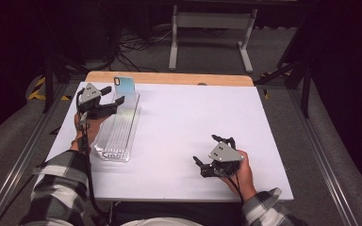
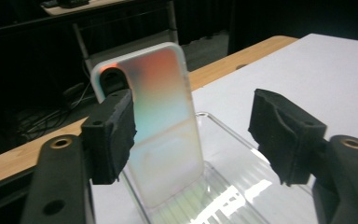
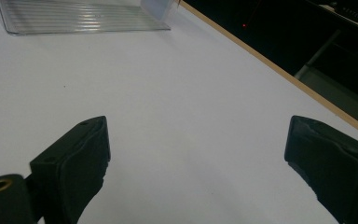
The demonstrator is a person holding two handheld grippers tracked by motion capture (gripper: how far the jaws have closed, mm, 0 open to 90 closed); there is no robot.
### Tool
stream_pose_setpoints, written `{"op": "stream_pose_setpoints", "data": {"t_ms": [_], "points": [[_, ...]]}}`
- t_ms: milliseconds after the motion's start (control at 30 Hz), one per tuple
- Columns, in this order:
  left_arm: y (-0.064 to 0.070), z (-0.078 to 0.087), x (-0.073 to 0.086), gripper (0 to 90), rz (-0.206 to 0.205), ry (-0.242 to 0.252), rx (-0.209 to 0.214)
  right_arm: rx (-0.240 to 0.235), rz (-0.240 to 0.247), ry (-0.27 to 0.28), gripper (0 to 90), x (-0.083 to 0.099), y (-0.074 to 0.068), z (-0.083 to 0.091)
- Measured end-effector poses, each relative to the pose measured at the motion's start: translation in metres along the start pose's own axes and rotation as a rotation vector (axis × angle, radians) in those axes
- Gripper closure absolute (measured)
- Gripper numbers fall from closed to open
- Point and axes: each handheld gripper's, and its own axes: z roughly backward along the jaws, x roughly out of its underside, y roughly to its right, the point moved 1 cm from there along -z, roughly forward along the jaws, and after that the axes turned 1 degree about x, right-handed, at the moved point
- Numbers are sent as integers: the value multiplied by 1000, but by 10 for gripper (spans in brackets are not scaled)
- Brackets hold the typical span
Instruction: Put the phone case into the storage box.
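Phone case [image 2: 165,126]: stood upright, long axis vertical, camera cutout uppermost, at far end of clear tray [image 1: 118,134]; left gripper [image 1: 109,95] jaws spread beside it; right gripper [image 1: 213,149] jaws spread, empty.

Phone case [image 2: 165,126] is showing iridescent: orange-red glowing at the top, shifting through teal-green to pale peach and frosted white lower down, white rim running around it. Tray [image 1: 119,133] is reading clear, ribbed stripes glinting along its floor. Table cover [image 1: 193,122] is showing plain white; table edge [image 1: 169,78] is showing light wood-tan. Left gripper [image 1: 111,95] and right gripper [image 1: 213,149] are showing black jaws with grey top plates. Sleeves [image 1: 61,188] are showing black-and-white plaid. Floor [image 1: 207,54] is reading grey.
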Motion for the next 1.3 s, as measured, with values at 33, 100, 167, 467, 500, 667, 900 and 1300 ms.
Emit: {"op": "stream_pose_setpoints", "data": {"t_ms": [33,100,167,467,500,667,900,1300], "points": [[1,1,0,287,-6,4,4,0,0,1,74,0,0,0],[4,5,0,254,-18,12,5,1,0,4,74,0,0,1],[6,8,-1,244,-23,14,10,3,-2,4,74,0,0,1],[14,18,-4,164,-9,42,38,3,3,11,77,-1,1,2],[15,19,-5,164,-12,38,41,4,1,11,77,-1,1,2],[28,20,-10,143,-68,32,22,-2,5,13,77,-1,0,3],[35,21,-13,112,-69,47,38,-4,0,17,76,-1,0,3],[46,29,-16,74,-58,58,88,-9,3,18,76,-2,0,3]]}}
